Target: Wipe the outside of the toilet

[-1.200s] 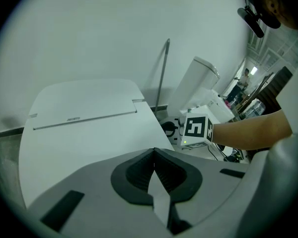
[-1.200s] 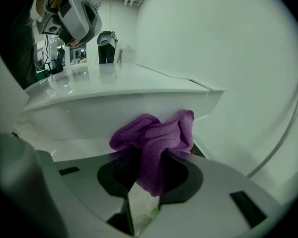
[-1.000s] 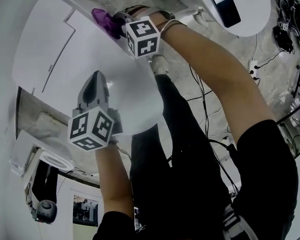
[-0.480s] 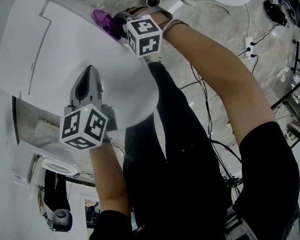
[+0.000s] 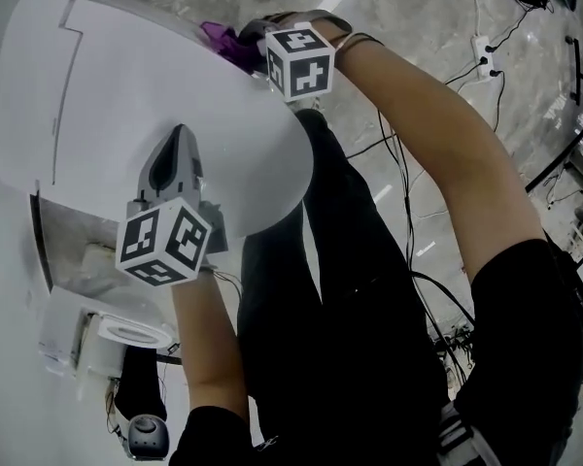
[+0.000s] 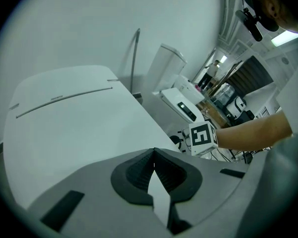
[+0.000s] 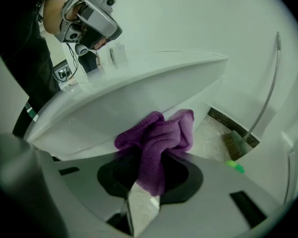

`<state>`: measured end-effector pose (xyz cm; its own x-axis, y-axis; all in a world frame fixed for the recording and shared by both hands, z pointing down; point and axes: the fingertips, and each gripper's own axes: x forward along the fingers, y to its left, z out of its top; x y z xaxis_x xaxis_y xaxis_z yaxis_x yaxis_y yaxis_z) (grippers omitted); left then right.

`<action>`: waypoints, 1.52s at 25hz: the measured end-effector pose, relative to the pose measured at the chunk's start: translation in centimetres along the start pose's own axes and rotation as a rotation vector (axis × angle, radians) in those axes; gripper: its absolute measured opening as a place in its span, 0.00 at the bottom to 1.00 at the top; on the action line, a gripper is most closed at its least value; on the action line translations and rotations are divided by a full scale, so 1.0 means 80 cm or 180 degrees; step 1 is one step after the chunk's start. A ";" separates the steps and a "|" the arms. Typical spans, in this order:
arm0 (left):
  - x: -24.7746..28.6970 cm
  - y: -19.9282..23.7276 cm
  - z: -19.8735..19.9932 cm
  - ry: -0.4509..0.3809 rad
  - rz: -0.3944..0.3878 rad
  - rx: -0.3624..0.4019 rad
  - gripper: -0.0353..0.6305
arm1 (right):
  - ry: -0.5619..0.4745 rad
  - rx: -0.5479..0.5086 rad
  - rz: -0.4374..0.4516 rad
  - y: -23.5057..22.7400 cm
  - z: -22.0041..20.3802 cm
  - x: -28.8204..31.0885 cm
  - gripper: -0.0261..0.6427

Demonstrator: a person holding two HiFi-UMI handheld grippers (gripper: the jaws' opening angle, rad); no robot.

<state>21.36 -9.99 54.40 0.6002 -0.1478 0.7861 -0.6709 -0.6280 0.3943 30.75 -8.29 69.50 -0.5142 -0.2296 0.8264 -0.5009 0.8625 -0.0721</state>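
Observation:
A white toilet [image 5: 107, 95] with its lid down fills the upper left of the head view. My left gripper [image 5: 172, 161] rests on the lid [image 6: 74, 118], jaws shut with nothing between them. My right gripper [image 5: 257, 42] is at the toilet's far right side, shut on a purple cloth [image 5: 223, 39]. In the right gripper view the purple cloth [image 7: 159, 138] bunches out of the jaws against the underside of the toilet's rim [image 7: 139, 90].
Cables [image 5: 398, 192] and a power strip [image 5: 483, 49] lie on the grey floor to the right. A toilet brush with a green part [image 7: 236, 155] stands by the wall. Another white toilet [image 6: 181, 90] stands beyond. The person's black-clad legs [image 5: 350, 309] are just below the toilet.
The head view has shifted, so the toilet sits lower and further right in frame. The right gripper with the cloth has moved a little along the toilet's side. The left gripper stays on the lid.

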 end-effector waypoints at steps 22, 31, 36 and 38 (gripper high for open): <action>-0.001 -0.071 -0.099 0.0176 -0.0172 0.0317 0.06 | -0.0033 0.0491 -0.0115 0.148 -0.079 -0.025 0.19; -0.037 -0.105 -0.133 -0.0034 -0.0001 0.0223 0.07 | -0.0068 0.0258 -0.0171 0.212 -0.091 -0.040 0.19; -0.059 -0.133 -0.174 -0.0137 0.0062 0.0131 0.07 | -0.0072 0.0176 -0.0214 0.252 -0.099 -0.047 0.19; -0.069 -0.144 -0.196 -0.0150 0.0091 0.0111 0.07 | -0.0087 0.0184 -0.0255 0.270 -0.101 -0.048 0.19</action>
<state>18.92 10.02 52.99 0.6014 -0.2013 0.7732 -0.6731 -0.6490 0.3546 27.52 14.85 69.29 -0.4891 -0.3098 0.8154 -0.5802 0.8136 -0.0390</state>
